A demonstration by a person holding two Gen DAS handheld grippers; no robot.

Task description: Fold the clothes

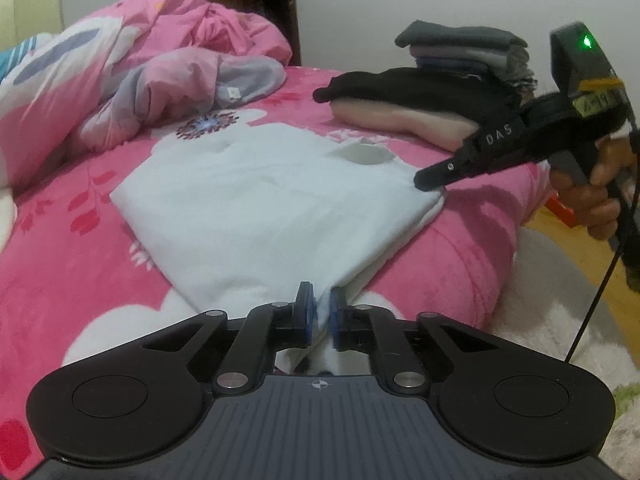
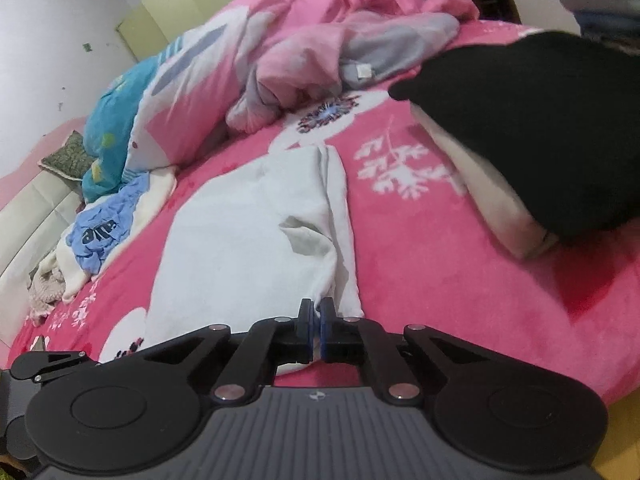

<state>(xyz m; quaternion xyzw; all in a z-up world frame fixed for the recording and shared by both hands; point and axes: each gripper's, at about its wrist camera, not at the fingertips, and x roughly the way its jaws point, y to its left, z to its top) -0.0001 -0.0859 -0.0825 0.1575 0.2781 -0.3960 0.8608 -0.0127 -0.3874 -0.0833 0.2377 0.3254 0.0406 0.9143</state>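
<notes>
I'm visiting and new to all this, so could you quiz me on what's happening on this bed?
1. True or false: both grippers are shut on the white garment.
2. What lies directly on top of the pale folded item at the far right?
A. blue shirt
B. black garment
C. green cushion
3. Fill in: the bedspread is mostly ____.

Key:
1. True; left gripper and right gripper each pinch its edge.
2. B, the black garment.
3. Pink.
</notes>
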